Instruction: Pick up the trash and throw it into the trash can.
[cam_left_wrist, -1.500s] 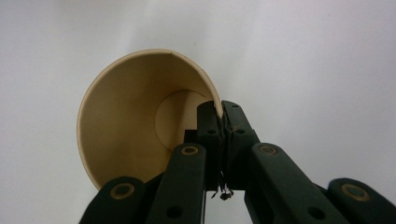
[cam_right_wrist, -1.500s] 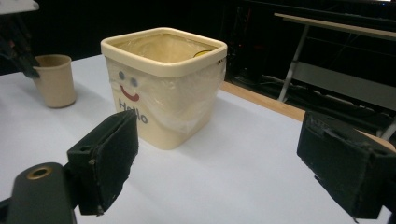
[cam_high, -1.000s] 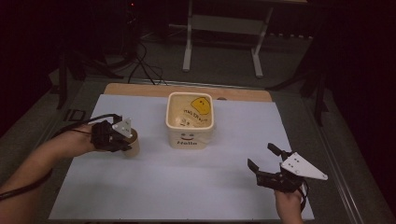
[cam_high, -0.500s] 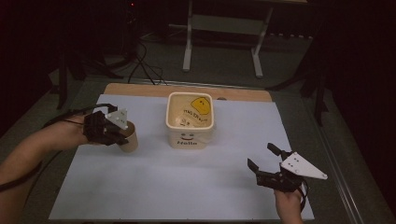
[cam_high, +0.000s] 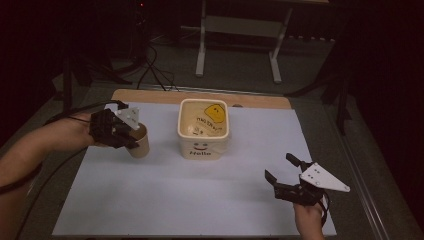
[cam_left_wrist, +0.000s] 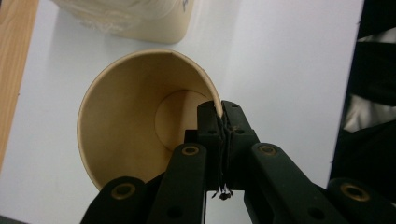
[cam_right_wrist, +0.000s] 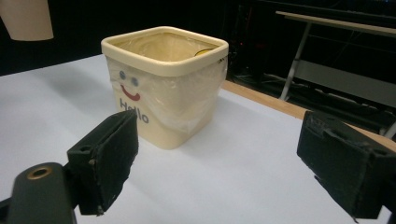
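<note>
- The right gripper (cam_high: 281, 173) sat nearest the person, low over the white sheet (cam_high: 200, 200) that covered the table (cam_high: 150, 95); its fingers (cam_right_wrist: 107, 154) stood wide apart with nothing between them.
- Straight ahead of those fingers, seen through the gap in the right gripper view, stood the cream tub (cam_right_wrist: 166, 84), upright on the sheet and well apart from the fingertips. It had a smiling face and the word "Hello" on the side that faced them, and a clear plastic liner inside.
- Farther off, on the other side of the tub, the left gripper (cam_high: 131, 136) held a paper cup (cam_high: 140, 142). Its fingers (cam_left_wrist: 219, 123) were pressed together on the cup's rim, one inside the wall and one outside, so the thin wall was pinched between them.
- In the left gripper view the cup (cam_left_wrist: 140, 121) hung from that pinch with its open mouth turned towards the camera; its round bottom showed deep inside, to the side of the fingers.
- In the right gripper view the cup's base (cam_right_wrist: 28, 18) hung clear above the sheet, with nothing under it.
- Beyond the pinching fingers, the foot of the tub (cam_left_wrist: 135, 21) lay near the cup but not touching it.
- Past the tub ran the bare wooden edge of the table.
</note>
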